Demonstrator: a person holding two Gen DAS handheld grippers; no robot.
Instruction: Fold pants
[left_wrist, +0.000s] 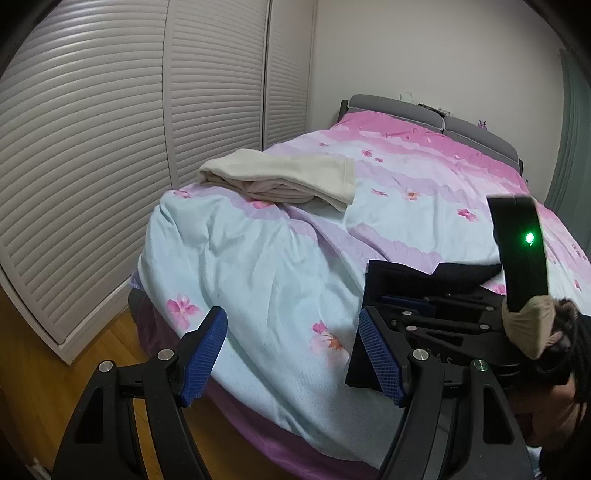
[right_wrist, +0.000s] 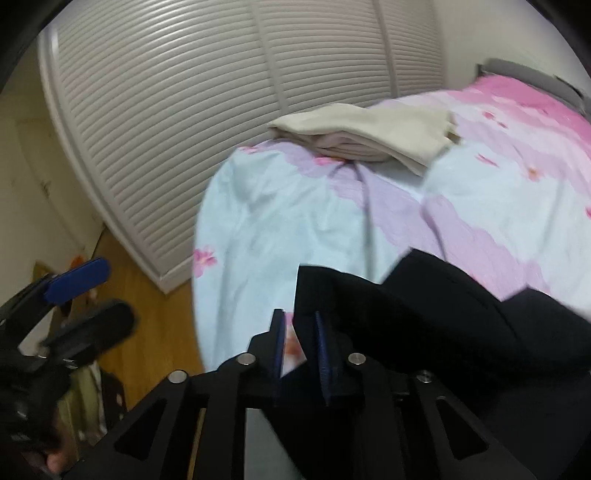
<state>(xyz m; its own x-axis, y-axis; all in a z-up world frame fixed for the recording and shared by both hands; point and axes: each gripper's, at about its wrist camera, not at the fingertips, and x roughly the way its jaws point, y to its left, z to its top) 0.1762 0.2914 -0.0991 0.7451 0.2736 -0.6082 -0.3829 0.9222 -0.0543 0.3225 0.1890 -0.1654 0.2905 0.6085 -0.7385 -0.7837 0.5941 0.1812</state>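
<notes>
The dark pants (right_wrist: 424, 317) lie bunched on the near edge of my bed (left_wrist: 258, 258), over its floral cover. My right gripper (right_wrist: 299, 347) stands slightly parted beside their edge, gripping nothing. My left gripper (left_wrist: 291, 350) hangs wide open and empty. A folded cream cloth (left_wrist: 280, 177) sits farther up.

Left gripper (left_wrist: 291, 354) and right gripper (right_wrist: 299, 354): black angular linkage arms with triangular cut-outs, silver round pivot screws, ribbed blue finger pads (left_wrist: 205, 356); green indicator light (left_wrist: 530, 237) on a black housing
</notes>
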